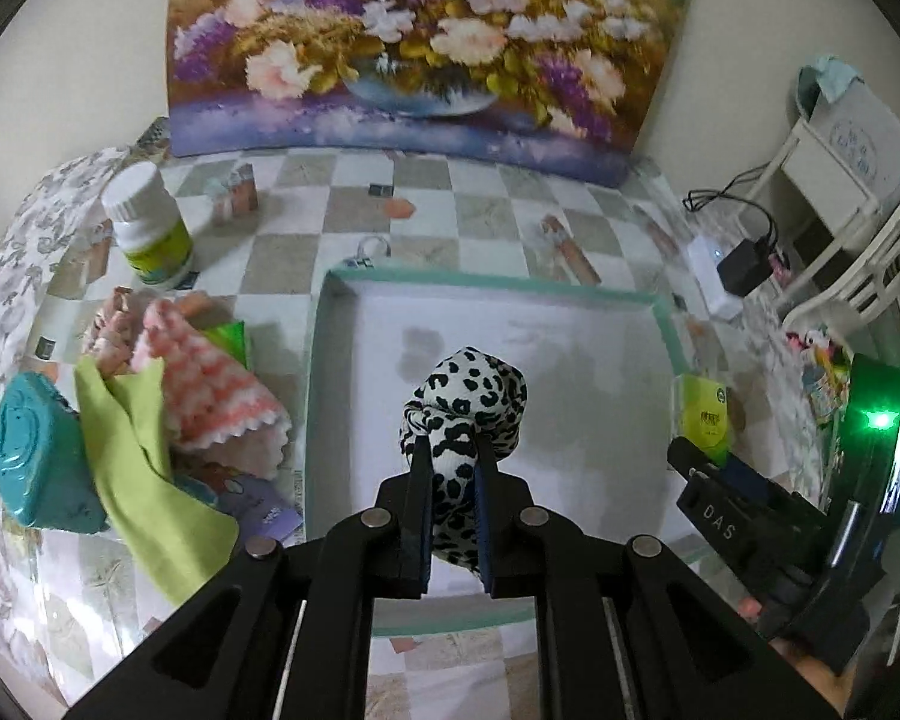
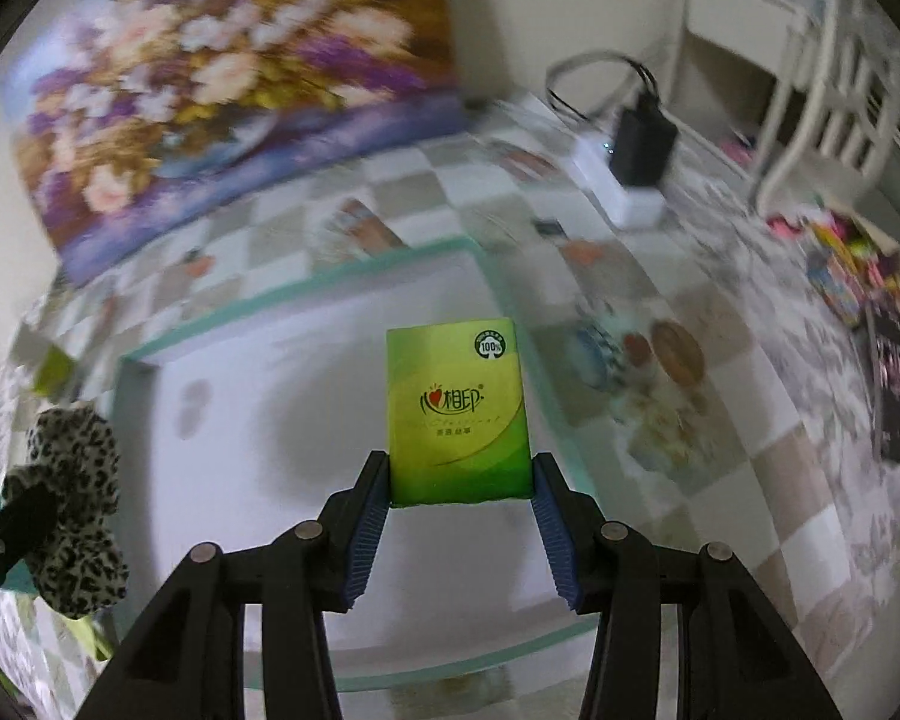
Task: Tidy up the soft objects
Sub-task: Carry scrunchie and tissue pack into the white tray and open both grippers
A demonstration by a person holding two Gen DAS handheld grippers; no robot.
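Both grippers carry a soft item above the white tray (image 1: 660, 312). The left gripper (image 1: 453, 468) is clenched on a leopard-print cloth (image 1: 465, 396); the right gripper (image 2: 459, 480) grasps a green tissue pack (image 2: 457, 408). The next move probably calls for lowering each and releasing inside the rim. The tray lies on a checkered tablecloth (image 1: 306, 228), and a flower painting (image 1: 426, 42) leans on the wall.

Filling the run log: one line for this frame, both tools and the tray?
left tool: shut on leopard-print cloth | right tool: shut on green tissue pack | both over white tray | tray: nothing in it yet
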